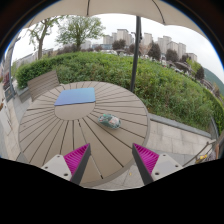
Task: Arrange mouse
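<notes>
**Mouse out ahead, claw not yet on it**

Gripper view: the gripper (111, 163) hangs over the near side of a round slatted table (55, 130), fingers spread wide apart w/ nothing between them, pink pads (76, 157) facing each other across bare slats. The mouse (110, 121), a small pale grey lump, lies on the tabletop beyond the fingers, a little toward the right finger, well apart from both. A flat blue mat (75, 96) lies farther back toward the table's far side, apart from the mouse. An umbrella pole (135, 55) stands behind the table, w/ a green hedge (150, 80) and distant buildings past it.

Risks, as a judgement: the mouse looks small and rounded, so a grip off-centre could squirt it sideways across the slats. The gaps between slats might catch a fingertip on a low approach. If the mat is the intended spot, a loose hold could drop the mouse short of it. Its orientation is too small to read, so closing across the wrong axis is possible.

Containers: none seen, no box, tray or bowl on the table
</notes>
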`<state>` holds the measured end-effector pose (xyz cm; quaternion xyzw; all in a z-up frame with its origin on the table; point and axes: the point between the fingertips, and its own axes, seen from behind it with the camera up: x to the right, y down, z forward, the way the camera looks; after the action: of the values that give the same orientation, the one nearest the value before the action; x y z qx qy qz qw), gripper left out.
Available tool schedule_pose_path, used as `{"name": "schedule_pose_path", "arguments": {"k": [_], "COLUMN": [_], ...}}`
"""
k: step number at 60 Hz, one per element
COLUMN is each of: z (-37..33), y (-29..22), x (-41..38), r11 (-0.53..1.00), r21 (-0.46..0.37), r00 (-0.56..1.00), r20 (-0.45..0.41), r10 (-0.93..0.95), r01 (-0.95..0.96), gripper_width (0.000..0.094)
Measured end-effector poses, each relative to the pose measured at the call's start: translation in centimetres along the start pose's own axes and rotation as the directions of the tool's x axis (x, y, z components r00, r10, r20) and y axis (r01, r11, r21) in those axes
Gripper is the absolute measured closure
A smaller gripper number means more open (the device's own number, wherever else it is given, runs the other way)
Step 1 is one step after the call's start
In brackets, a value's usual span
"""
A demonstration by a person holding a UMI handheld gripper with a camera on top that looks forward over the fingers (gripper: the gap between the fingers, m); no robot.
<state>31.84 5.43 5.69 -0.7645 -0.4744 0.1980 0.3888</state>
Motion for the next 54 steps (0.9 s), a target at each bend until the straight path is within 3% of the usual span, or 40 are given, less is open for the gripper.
{"name": "schedule_pose_path", "arguments": {"k": [19,34,54], "z": [9.6,16.4,20.5], "y": [-1.4,-3.5,-6.4], "x": [0.5,0.7,1.6], "r11": [0.999,0.999,1.0], "r21": [0.048,0.046,0.015], "r00": [0.999,0.997,0.995], "r20": [0.047,0.076,0.097], "r10": [0.002,-0.022,-0.007], "r01": [-0.004,0.018,0.006], "gripper_width": [0.008,0.008,0.0077]}}
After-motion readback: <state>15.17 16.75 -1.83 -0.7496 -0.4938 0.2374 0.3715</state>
